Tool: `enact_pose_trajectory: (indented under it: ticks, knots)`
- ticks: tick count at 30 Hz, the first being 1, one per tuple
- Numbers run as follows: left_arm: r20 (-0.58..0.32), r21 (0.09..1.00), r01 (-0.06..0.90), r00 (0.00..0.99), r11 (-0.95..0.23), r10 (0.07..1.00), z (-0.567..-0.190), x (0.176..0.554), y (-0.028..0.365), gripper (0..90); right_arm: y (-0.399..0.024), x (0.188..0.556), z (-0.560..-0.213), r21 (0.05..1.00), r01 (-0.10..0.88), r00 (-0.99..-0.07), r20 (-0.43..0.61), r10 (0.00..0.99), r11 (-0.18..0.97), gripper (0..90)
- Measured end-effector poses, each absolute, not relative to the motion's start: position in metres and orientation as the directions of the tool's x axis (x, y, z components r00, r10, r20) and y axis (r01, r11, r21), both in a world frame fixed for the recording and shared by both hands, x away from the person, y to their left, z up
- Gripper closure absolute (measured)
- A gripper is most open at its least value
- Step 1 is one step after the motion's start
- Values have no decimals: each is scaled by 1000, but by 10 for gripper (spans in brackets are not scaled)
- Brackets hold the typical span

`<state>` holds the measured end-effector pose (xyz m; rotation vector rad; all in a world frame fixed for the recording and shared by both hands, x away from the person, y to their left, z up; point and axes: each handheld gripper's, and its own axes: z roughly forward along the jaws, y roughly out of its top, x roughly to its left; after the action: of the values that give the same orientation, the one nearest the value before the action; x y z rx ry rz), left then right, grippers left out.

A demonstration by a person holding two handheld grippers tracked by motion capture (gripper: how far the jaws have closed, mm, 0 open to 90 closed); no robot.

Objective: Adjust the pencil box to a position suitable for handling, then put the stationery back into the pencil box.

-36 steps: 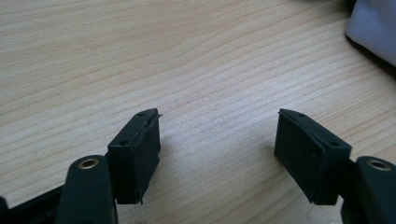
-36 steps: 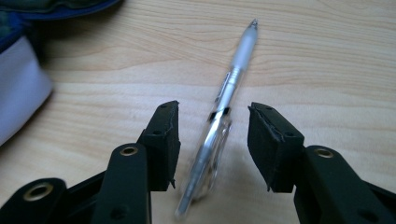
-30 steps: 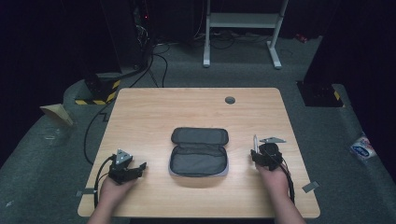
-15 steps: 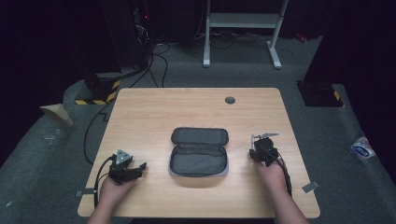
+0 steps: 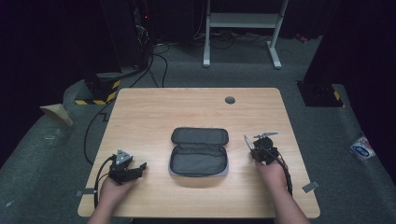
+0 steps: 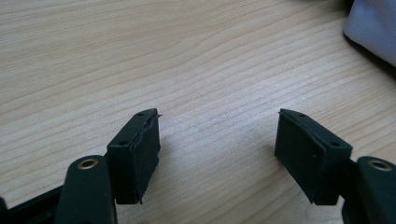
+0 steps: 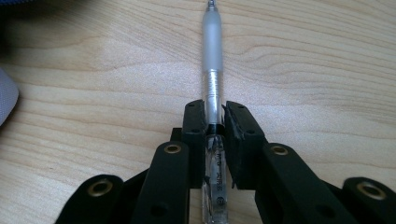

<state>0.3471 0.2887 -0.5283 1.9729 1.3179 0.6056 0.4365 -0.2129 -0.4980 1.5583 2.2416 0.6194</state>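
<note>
On the wooden bench (image 5: 154,116), one open grey pouch (image 5: 198,151) lying empty, right tongs (image 7: 214,122) just closed, pinching one pen (image 7: 212,46), left tongs (image 6: 217,140) spread over bare wood.

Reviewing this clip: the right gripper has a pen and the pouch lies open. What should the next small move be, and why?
Probably lift the pen slightly off the table. The right gripper has just been closing and its jaws now clamp the pen's barrel, which lies low over the wood. The open pouch sits to its left, and the left gripper is open on bare wood.
</note>
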Motion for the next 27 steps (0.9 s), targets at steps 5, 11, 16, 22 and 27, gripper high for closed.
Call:
enact_pose_trajectory:
  ticks: [5,11,16,22,27]
  knots:
    - [6,751,609,378,-254,926,-528,347,288,310,-214,440,-496,514,797,-356,-26,934,318,787]
    - [9,750,609,379,-257,925,-528,347,289,310,-213,439,-494,519,793,-354,-37,934,321,789]
    - [6,752,609,380,-255,925,-528,347,288,309,-220,435,-483,555,773,-351,-31,936,308,789]
    - [8,751,608,382,-258,924,-528,348,288,308,-220,431,-474,579,744,-387,-36,921,335,789]
    - [11,751,607,381,-259,925,-528,348,288,309,-216,430,-469,596,725,-409,-32,912,346,789]
